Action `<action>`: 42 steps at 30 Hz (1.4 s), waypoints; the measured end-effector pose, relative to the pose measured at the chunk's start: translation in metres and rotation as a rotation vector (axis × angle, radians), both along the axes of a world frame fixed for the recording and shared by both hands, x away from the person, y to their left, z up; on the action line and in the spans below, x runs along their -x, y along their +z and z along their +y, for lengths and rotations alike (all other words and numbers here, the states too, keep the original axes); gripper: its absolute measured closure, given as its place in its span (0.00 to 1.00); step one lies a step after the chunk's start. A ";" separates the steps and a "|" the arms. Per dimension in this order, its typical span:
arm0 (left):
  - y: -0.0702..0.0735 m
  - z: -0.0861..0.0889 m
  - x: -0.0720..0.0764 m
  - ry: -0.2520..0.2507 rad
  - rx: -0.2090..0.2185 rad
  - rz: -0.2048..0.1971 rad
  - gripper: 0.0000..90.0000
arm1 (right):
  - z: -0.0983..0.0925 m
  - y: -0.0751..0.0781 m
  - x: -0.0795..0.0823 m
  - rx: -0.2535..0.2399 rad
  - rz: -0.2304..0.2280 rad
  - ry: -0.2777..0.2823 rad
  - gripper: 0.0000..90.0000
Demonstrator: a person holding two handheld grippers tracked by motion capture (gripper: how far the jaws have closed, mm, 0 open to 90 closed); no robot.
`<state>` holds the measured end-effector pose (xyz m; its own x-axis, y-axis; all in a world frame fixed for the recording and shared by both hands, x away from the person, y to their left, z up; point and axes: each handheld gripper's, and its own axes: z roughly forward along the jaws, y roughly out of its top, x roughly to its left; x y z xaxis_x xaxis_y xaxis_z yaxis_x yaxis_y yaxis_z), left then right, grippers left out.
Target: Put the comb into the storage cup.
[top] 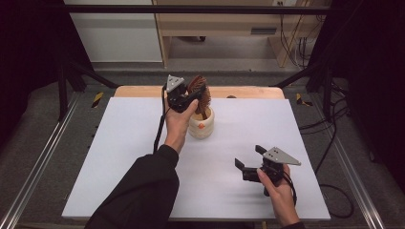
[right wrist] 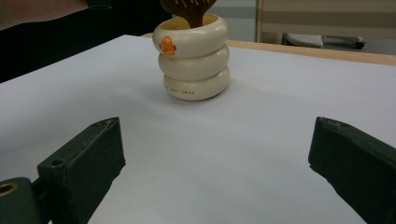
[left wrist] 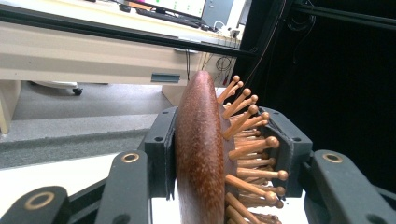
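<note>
Hairbrush (left wrist: 201, 154) clamped in left gripper (top: 193, 98); right gripper (top: 249, 163) agape (holder (right wrist: 195, 58) lettering seemingly illegible).

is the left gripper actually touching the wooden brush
Touching. In the left gripper view the left gripper has one pad flat on the wooden brush back and the other against its bristle tips.

The left gripper (top: 193, 98) and right gripper (top: 248, 161) are black, each topped by a grey 3-cornered plate with a black cable trailing. Brass-ringed screws dot the linkages beside the blocky black fingers (left wrist: 161, 149). A black sleeve (top: 143, 191) covers the left forearm.
</note>
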<state>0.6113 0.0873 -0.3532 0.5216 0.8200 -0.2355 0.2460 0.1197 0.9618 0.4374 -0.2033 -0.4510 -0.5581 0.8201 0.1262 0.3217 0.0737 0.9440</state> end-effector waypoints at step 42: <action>-0.004 0.019 -0.006 -0.008 0.029 0.047 0.53 | 0.005 -0.001 -0.001 0.006 0.005 0.009 0.04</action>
<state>0.6170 0.1068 -0.3573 0.5155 0.8084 -0.2841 0.2922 0.1458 0.9452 0.4381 -0.1987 -0.4524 -0.5650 0.8157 0.1243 0.3256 0.0819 0.9420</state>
